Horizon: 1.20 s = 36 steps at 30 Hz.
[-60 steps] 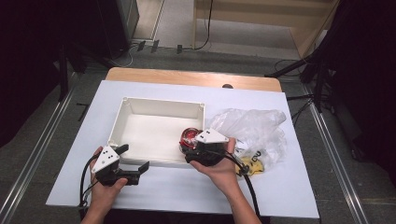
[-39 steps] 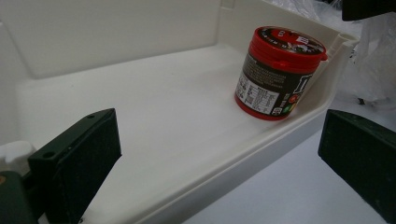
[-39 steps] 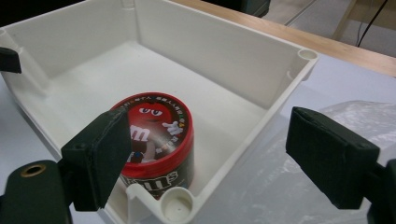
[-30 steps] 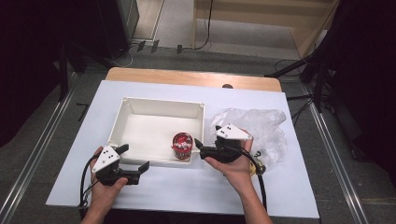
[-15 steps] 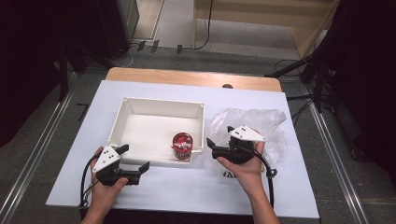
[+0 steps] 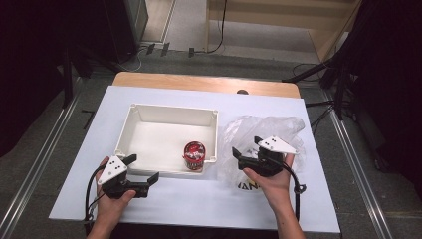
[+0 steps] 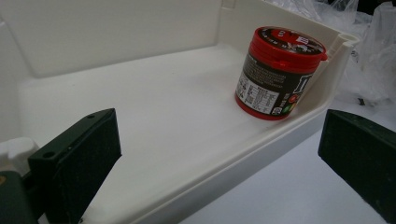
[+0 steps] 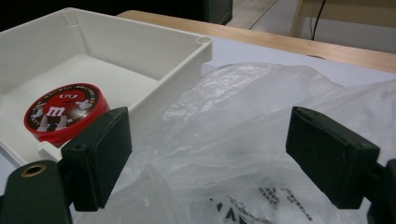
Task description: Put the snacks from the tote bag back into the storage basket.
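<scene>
— Red lid, black sides: where is the candy tub (image 6: 193, 155)?

— It stands up inside the white box (image 6: 149, 110), in the near corner next to the bag.

— And the tongs?

— The right tongs (image 6: 246, 151) are wide apart over the crinkly plastic bag (image 6: 278, 127), just beside the box. The left tongs (image 6: 142, 168) are wide apart too, at the box's near edge. Both hold nothing.

Can (image 6: 194, 155) in tray (image 6: 149, 110) (near-right corner); bag (image 6: 263, 130) right of tray.
</scene>
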### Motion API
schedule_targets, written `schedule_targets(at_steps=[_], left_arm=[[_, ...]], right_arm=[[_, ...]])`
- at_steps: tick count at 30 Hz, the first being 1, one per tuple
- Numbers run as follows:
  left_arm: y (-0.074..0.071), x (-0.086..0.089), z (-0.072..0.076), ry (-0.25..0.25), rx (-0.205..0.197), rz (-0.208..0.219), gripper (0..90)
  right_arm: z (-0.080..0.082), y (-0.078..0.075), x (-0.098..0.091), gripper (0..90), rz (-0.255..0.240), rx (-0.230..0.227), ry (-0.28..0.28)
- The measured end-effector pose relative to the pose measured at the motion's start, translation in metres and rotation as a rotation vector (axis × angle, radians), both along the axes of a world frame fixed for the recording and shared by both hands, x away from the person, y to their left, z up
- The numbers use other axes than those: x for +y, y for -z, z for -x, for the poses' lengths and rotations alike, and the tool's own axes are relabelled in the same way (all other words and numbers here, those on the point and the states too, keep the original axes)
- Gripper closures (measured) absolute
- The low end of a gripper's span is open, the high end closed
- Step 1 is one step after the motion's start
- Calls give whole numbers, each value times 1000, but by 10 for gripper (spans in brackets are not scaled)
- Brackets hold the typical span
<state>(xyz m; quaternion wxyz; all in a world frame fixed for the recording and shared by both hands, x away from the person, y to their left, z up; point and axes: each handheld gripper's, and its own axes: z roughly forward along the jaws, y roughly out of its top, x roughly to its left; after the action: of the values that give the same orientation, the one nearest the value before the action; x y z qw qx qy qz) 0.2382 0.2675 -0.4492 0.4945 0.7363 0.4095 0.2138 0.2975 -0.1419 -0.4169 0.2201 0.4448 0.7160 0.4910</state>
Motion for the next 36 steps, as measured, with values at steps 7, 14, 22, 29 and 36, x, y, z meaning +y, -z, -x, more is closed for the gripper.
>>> schedule_targets(at_steps=[7, 14, 22, 29, 36], left_arm=[[1, -3, 0, 6, 3, -1, 0], [1, 1, -1, -12, 2, 0, 0], [2, 1, -2, -16, 4, -2, 0], [1, 2, -2, -15, 3, -2, 0], [1, 2, -1, -17, 1, 2, 0]], right_arm=[[5, 1, -20, 149, -7, -3, 35], [11, 3, -40, 149, -14, -2, 66], [17, 10, -60, 149, -18, 7, 102], [23, 14, -75, 149, -20, 20, 133], [28, 19, -92, 150, -12, 25, 165]])
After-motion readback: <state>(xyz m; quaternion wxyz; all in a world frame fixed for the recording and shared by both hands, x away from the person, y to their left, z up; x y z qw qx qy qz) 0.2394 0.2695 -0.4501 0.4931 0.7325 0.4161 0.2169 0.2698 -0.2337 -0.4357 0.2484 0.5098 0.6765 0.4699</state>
